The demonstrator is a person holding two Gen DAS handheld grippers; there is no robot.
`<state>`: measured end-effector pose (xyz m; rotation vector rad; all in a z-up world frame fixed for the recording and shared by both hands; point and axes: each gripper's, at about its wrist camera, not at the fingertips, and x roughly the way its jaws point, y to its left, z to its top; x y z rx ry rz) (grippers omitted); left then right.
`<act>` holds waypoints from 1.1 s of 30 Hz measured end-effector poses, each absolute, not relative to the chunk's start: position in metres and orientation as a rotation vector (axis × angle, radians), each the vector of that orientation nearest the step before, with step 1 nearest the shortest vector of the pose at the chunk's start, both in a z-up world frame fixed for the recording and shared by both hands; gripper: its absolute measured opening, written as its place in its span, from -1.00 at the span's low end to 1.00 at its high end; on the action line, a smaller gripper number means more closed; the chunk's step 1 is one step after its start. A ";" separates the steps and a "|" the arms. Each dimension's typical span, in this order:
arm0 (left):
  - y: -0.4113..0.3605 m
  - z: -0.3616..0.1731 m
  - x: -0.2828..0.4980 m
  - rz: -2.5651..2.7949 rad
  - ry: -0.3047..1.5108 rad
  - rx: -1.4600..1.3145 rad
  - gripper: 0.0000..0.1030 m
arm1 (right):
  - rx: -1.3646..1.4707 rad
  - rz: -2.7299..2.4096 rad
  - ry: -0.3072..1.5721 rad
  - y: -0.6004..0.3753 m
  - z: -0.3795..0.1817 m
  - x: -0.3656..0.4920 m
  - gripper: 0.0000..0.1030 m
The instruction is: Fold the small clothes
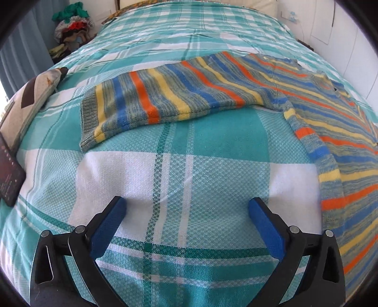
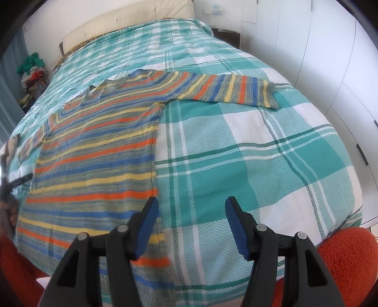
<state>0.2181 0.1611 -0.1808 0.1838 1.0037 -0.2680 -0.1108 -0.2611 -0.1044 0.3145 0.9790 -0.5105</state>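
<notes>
A striped sweater [image 2: 94,151] lies spread flat on a bed [image 2: 236,165] covered in a teal-and-white plaid blanket, front down or up cannot be told, with both sleeves stretched out sideways from the body. In the right wrist view the sweater's body runs from the near edge of the bed toward the headboard [image 2: 127,21], its neckline at the far end, and one sleeve [image 2: 226,91] reaches out to the right of the body across the blanket. The left wrist view shows the other sleeve [image 1: 165,94] lying across the blanket to the left of the body, its ribbed cuff at the far left end.

The left gripper [image 1: 186,210] hangs over bare blanket just left of the sweater's body, jaws spread wide with nothing between them. The right gripper [image 2: 191,210] hovers at the sweater's right side edge near the hem, jaws parted; its left finger stands over the knit and its right over the blanket, neither pinching cloth.

A patterned pillow [image 1: 30,101] rests on the bed beyond the left sleeve's cuff, with a dark flat device [image 1: 9,170] lying near it at the bed's edge. A heap of clothes [image 2: 33,73] sits beside the bed to the left of the headboard. An orange fuzzy sleeve [image 2: 347,259] shows at the lower right of the right wrist view.
</notes>
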 end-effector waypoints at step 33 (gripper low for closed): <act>0.169 -0.122 0.101 -0.501 1.097 0.132 0.97 | 0.397 -0.336 1.005 -0.307 -0.072 -0.158 0.20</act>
